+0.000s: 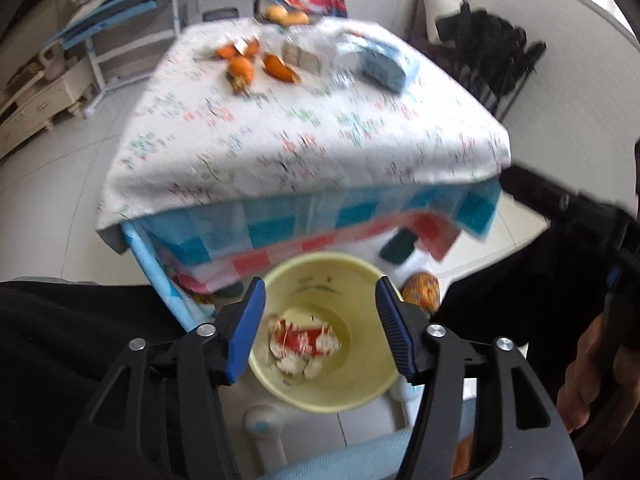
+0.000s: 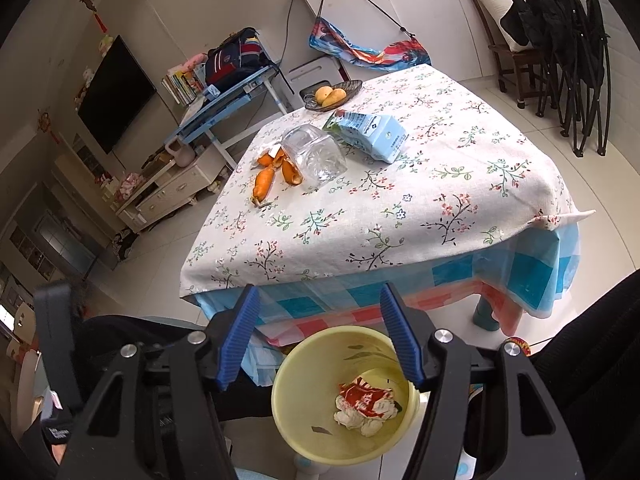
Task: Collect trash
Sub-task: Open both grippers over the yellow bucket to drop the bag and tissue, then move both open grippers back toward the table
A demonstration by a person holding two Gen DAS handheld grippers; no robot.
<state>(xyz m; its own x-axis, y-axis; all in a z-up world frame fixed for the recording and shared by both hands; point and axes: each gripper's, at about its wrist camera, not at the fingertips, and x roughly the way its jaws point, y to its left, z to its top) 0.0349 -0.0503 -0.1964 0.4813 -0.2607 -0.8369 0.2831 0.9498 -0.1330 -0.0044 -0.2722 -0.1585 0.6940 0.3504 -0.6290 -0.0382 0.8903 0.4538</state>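
Yellow bin under both open, empty grippers; orange peels, plastic jar, blue carton lie far across table; right gripper views them squarer.

Print on the blue carton seems unreadable.

From the left wrist the tabletop clutter was smeared by motion blur, and the print on the crumpled wrapper in the bin could not be read.
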